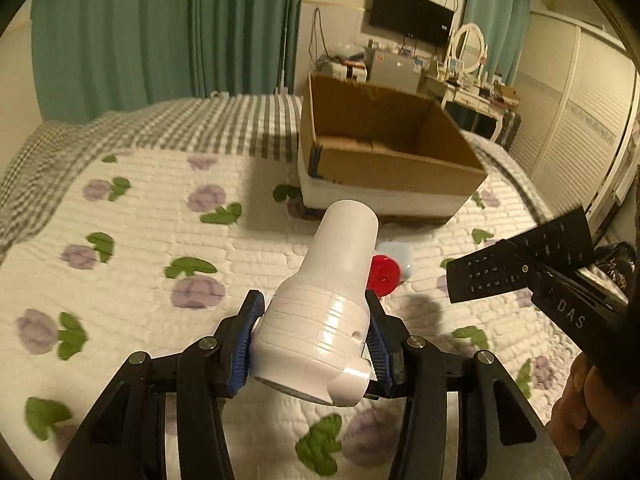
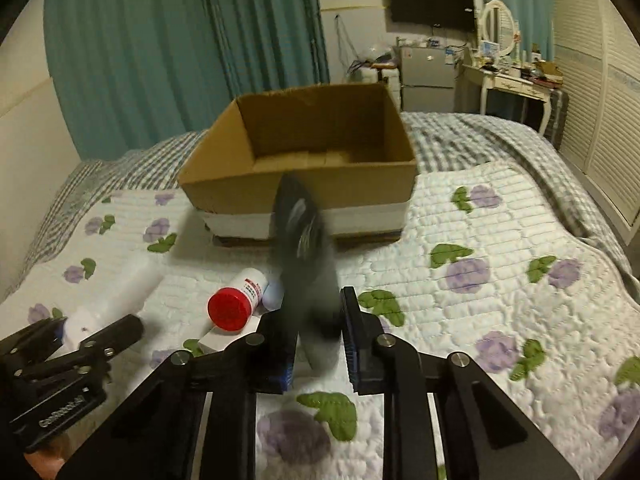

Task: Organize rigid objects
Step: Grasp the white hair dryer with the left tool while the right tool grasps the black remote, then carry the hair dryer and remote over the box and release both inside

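Observation:
My left gripper (image 1: 314,316) is shut on a white plastic bottle-shaped object (image 1: 328,304) and holds it above the quilt, pointing toward the open cardboard box (image 1: 384,168). My right gripper (image 2: 316,320) is shut on a black remote control (image 2: 304,248), blurred by motion; it also shows in the left wrist view (image 1: 520,260) at the right. The box (image 2: 304,184) stands on the bed ahead of both grippers. A white bottle with a red cap (image 2: 236,300) lies on the quilt between the grippers, next to a pale blue object (image 1: 396,254).
The bed has a white floral quilt (image 2: 480,320) and a grey checked blanket (image 1: 160,124). A small white box (image 2: 216,340) lies by the red-capped bottle. Green curtains, a wall TV, a dressing table and a wardrobe stand beyond the bed.

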`<state>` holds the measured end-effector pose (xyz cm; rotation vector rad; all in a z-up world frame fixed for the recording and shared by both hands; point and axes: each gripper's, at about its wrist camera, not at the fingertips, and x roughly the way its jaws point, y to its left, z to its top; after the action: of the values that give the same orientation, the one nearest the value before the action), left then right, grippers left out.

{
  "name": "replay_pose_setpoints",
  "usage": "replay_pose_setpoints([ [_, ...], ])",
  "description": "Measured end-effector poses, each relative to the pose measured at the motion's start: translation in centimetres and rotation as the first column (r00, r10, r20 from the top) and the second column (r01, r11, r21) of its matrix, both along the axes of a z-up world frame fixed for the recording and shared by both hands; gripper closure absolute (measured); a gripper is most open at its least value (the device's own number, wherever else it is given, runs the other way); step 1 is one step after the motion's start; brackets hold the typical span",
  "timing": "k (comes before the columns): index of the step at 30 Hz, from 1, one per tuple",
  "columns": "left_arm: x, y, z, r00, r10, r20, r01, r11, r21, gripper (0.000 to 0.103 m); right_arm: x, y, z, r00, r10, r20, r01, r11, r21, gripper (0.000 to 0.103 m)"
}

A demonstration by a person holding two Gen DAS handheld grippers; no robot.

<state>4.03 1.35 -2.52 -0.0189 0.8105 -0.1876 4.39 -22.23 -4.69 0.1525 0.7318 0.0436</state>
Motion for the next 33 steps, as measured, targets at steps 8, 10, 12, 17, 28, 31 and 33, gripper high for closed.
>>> replay_pose_setpoints([
  [8, -2.5, -1.0, 3.2, 0.998, -0.007, 0.063, 0.008, 1.000, -0.006, 0.054, -4.0, -1.0, 2.6, 0.997, 0.017, 0.071, -0.017, 1.000, 0.009, 0.085],
  [10, -3.0, -1.5, 4.1, 0.996, -0.014, 0.083, 0.015, 1.000, -0.009, 0.054, -5.1, -1.4, 3.5, 0.995, 0.022, 0.093, -0.023, 1.000, 0.009, 0.085],
  [12, -3.5, -1.9, 5.1, 0.994, -0.019, 0.103, 0.021, 1.000, -0.013, 0.054, -5.9, -1.6, 4.4, 0.993, 0.030, 0.111, -0.030, 1.000, 0.004, 0.085],
  [17, -4.8, -2.7, 7.9, 0.984, -0.013, 0.175, 0.018, 0.999, -0.026, 0.054, -7.6, -2.3, 7.2, 0.983, 0.051, 0.177, -0.051, 0.999, -0.003, 0.085],
  [28, -5.2, -3.7, 13.7, 0.951, -0.020, 0.308, 0.038, 0.998, -0.052, 0.054, -9.4, -2.9, 14.7, 0.939, 0.090, 0.332, -0.082, 0.996, -0.039, 0.085],
  [31, -4.9, -3.9, 15.0, 0.942, -0.019, 0.335, 0.043, 0.997, -0.065, 0.054, -9.4, -3.0, 16.2, 0.927, 0.097, 0.363, -0.086, 0.995, -0.048, 0.085],
  [33, -4.6, -4.2, 15.6, 0.935, -0.024, 0.353, 0.050, 0.997, -0.064, 0.054, -9.3, -3.0, 16.9, 0.919, 0.102, 0.381, -0.087, 0.995, -0.056, 0.085],
])
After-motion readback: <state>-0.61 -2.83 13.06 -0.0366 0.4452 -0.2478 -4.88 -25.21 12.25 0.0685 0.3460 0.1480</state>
